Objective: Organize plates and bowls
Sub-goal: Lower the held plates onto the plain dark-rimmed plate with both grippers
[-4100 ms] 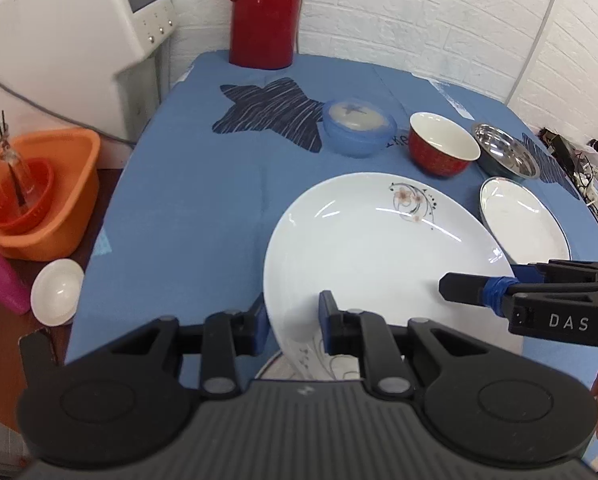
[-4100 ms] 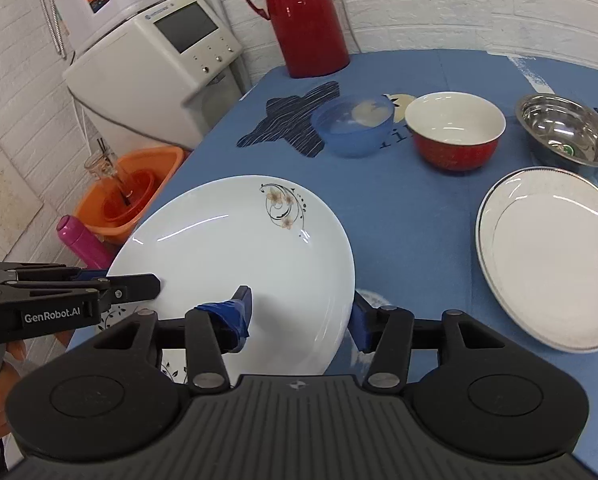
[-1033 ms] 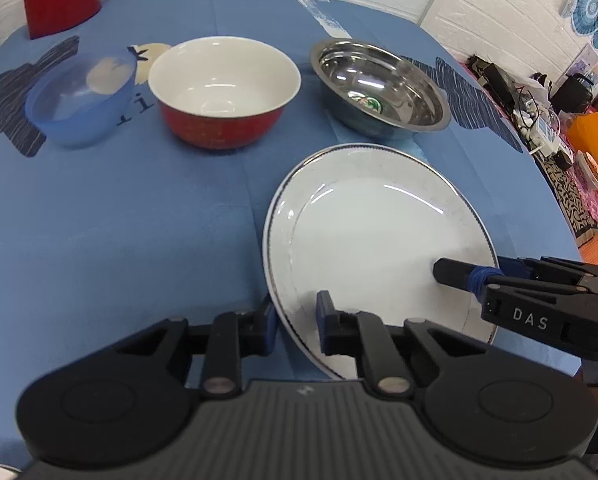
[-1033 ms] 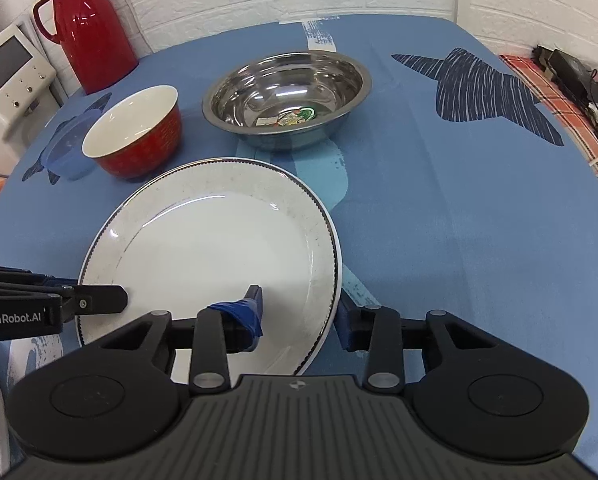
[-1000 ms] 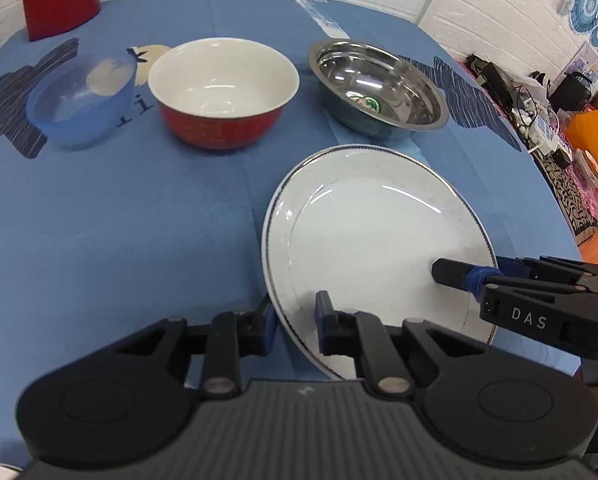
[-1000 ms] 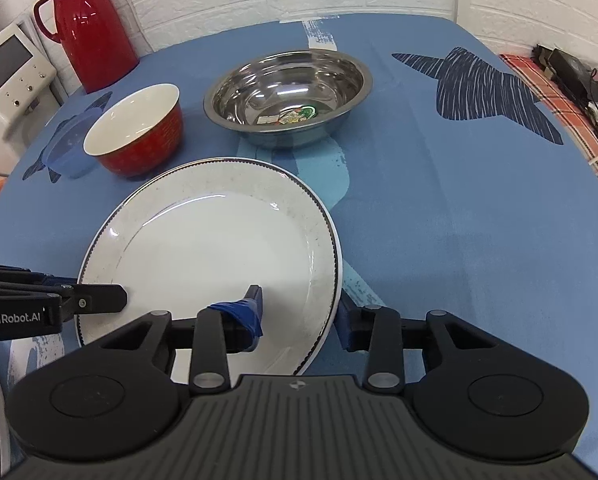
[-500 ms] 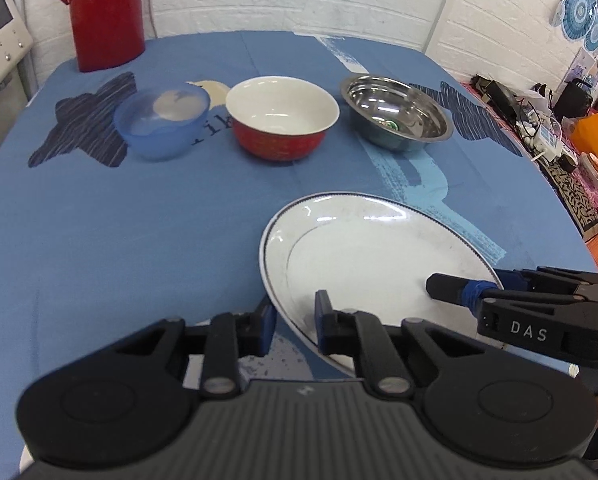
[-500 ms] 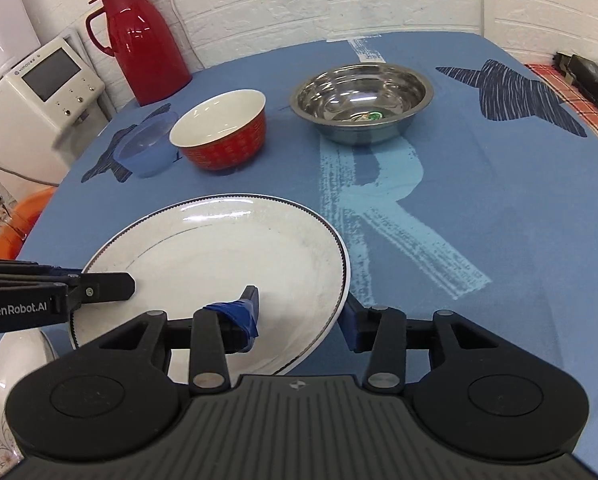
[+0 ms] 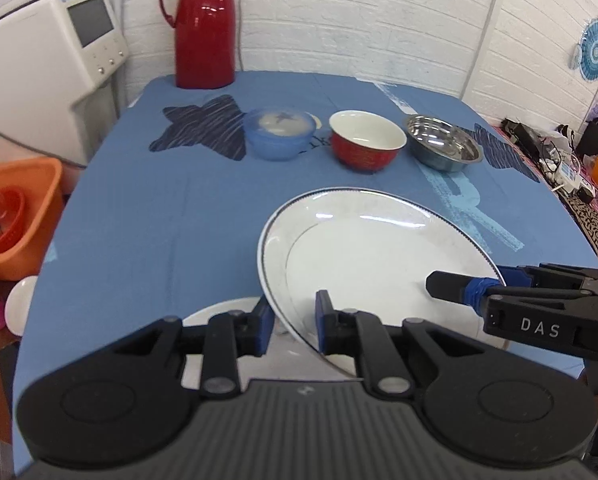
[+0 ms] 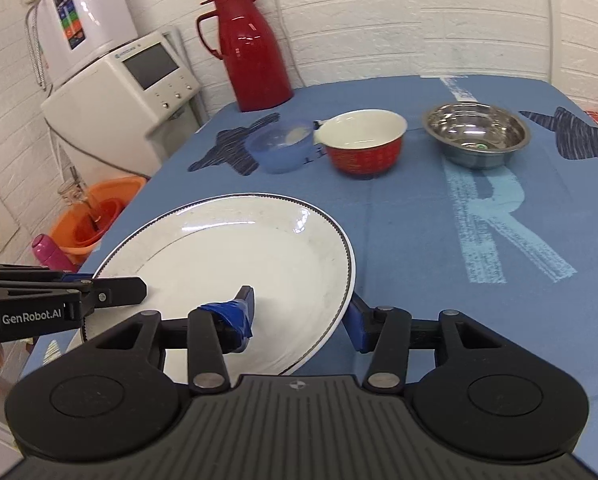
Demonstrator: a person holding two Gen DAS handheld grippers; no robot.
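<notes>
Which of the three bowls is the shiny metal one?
The stainless steel bowl, rightmost in the row; the red bowl and blue plastic bowl aren't metal.

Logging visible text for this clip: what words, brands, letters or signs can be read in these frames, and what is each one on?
"DAS": on the side of the right gripper, seen from the left wrist camera.
"GenRobot.AI": on the side of the left gripper, seen from the right wrist camera.
"R": large pale letter printed on the blue tablecloth.
Small blue brand text on the white machine: too small to read.
Coloured label on the white wall unit: blurred, unreadable.
</notes>
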